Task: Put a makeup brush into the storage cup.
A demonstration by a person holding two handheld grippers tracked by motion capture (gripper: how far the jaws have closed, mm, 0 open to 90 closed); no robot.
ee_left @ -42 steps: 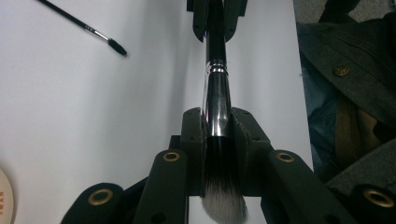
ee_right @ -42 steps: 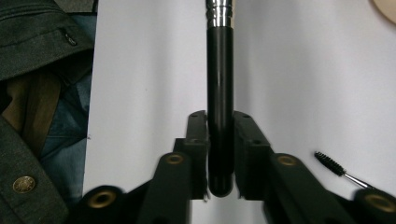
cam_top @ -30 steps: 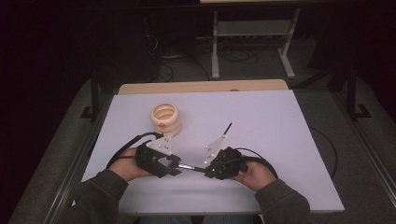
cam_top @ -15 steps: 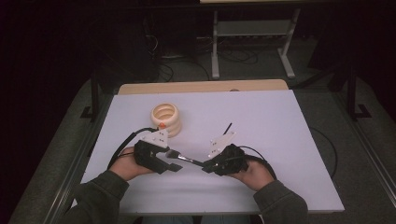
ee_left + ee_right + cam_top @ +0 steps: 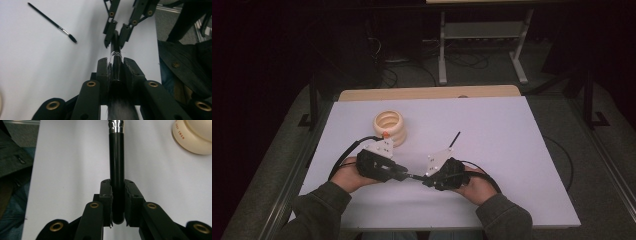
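Both tools, left tool (image 5: 404, 175) and right tool (image 5: 426, 179), still clench one brush (image 5: 116, 157); they have barely shifted along the worktop (image 5: 512, 150).

Dark olive sleeves (image 5: 319, 210); black grippers, left (image 5: 404, 175) and right (image 5: 426, 179), with brass rivets at jaw links, grey three-cornered plates on top, black cables trailing behind

It looks like a lab: behind the white table (image 5: 512, 130) are loose cables (image 5: 462, 60) and a metal stand (image 5: 482, 35) on the dark floor.
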